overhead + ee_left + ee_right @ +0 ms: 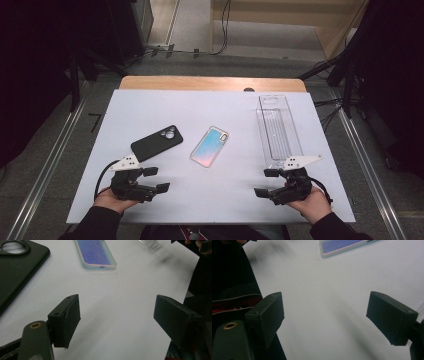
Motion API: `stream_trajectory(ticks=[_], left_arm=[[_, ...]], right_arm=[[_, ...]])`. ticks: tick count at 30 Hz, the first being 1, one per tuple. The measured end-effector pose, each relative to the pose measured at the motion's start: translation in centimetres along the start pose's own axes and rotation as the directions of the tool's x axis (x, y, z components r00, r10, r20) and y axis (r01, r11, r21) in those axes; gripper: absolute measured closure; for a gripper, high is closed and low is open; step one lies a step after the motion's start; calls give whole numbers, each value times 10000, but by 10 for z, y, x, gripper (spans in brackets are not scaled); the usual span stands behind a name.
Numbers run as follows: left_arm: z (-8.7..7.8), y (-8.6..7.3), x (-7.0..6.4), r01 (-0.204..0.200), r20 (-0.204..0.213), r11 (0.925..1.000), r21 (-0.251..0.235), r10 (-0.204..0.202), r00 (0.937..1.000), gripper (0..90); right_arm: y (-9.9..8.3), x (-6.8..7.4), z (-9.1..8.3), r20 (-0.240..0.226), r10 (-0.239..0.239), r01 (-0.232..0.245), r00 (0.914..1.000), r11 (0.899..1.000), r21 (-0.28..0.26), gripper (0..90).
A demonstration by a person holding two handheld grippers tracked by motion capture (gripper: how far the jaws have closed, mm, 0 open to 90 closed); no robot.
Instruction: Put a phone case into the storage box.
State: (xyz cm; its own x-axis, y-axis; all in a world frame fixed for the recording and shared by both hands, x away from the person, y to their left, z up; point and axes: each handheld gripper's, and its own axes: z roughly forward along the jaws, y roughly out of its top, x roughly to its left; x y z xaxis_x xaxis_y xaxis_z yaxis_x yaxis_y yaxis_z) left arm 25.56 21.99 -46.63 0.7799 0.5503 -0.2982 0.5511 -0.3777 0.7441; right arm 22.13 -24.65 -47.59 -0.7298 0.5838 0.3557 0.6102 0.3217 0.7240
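Overhead, your left hand-held gripper (156, 179) sits lower left and your right hand-held gripper (263, 182) lower right, both released, jaws wide apart over bare white bench (220, 200). That view alone shows the clear tray (278, 131) at upper right. The black case (156, 142), camera cut-out up, lies just above your left one; your left gripper view catches it at upper left (17, 270). The iridescent blue-pink case (210, 145) lies mid-frame. No writing is readable.
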Motion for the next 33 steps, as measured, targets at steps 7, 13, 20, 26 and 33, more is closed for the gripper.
stream_trajectory(ticks=[7, 13, 20, 26, 33], left_arm=[[8, 4, 6, -25, 94, 9999, 145, 24, 10000, 218], [4, 5, 5, -53, 47, 10000, -42, 53, 10000, 218], [3, 3, 5, 79, 74, 10000, -57, -78, 9999, 218], [3, 4, 5, 97, 81, 9999, -57, -96, 9999, 218], [4, 4, 5, 179, 136, 9998, 3, -179, 9997, 218]], right_arm=[[3, -5, -1, 3, 174, -174, 9998, 9998, -117, 129], [3, -6, -2, 175, 48, -45, 9998, 9998, -200, 129], [0, -8, -1, 77, 113, -113, 9999, 9999, -93, 129], [-1, -7, 0, 88, -3, 3, 10000, 10000, 44, 129], [-2, -7, -1, 114, 65, -64, 9999, 10000, -26, 129]])
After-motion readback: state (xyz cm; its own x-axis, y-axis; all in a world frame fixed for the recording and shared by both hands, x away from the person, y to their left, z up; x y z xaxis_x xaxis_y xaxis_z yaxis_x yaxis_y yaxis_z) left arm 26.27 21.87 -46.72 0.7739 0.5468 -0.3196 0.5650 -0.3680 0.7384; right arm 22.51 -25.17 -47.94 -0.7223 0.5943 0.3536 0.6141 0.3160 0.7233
